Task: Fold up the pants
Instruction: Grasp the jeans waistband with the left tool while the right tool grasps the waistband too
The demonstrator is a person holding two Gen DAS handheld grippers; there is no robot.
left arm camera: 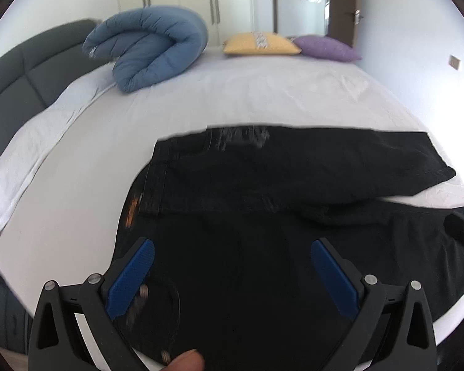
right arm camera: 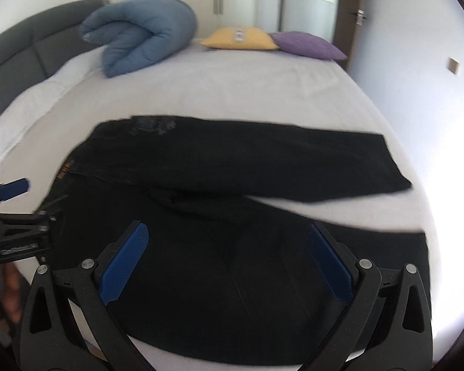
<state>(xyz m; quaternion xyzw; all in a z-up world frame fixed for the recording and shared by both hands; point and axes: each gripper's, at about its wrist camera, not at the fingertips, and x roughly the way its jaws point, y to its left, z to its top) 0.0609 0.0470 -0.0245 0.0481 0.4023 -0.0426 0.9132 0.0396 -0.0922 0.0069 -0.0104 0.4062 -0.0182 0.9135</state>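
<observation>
Black pants (left arm camera: 278, 179) lie spread on the white bed (left arm camera: 201, 99), waistband to the left, both legs running right and slightly apart. They also show in the right wrist view (right arm camera: 232, 160). My left gripper (left arm camera: 232, 250) is open and empty, hovering over the near waist part. My right gripper (right arm camera: 227, 236) is open and empty above the near leg. The left gripper (right arm camera: 18, 213) also shows at the left edge of the right wrist view, near the waistband.
A rolled blue duvet (left arm camera: 148, 46) lies at the far left of the bed by the dark headboard (left arm camera: 24, 65). A yellow pillow (left arm camera: 259, 43) and a purple pillow (left arm camera: 324, 48) sit at the far edge. Wardrobes and a door stand behind.
</observation>
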